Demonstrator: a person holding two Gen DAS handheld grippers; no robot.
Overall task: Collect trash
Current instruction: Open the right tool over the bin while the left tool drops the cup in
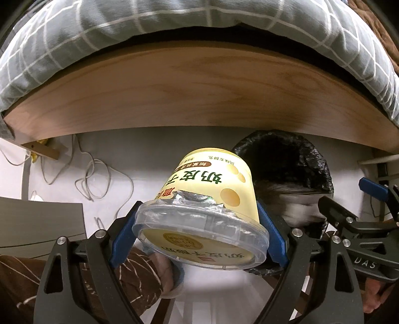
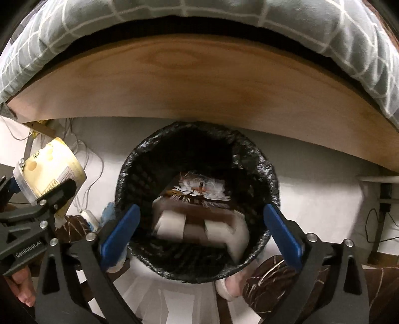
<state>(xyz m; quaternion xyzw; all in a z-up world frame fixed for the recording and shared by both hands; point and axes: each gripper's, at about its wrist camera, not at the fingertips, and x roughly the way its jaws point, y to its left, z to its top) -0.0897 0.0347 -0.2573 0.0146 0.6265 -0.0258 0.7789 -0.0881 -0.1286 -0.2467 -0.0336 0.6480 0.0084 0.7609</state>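
Note:
My left gripper [image 1: 199, 239] is shut on a yellow yogurt cup [image 1: 212, 189] with a clear lid and torn foil, held tilted in the air to the left of the bin. The cup also shows at the left of the right wrist view [image 2: 49, 172]. A round bin with a black liner [image 2: 270, 174] stands on the floor by the bed; it also shows in the left wrist view [image 1: 294, 159]. A brown and white box [image 2: 199, 214], blurred, lies inside it. My right gripper [image 2: 202, 231] is open and empty, right above the bin's mouth.
A wooden bed frame [image 1: 199, 92] with a grey checked quilt [image 1: 174, 22] runs across the back. Loose white cables [image 1: 94, 174] lie on the floor at the left. The person's feet in slippers [image 2: 232, 284] stand beside the bin.

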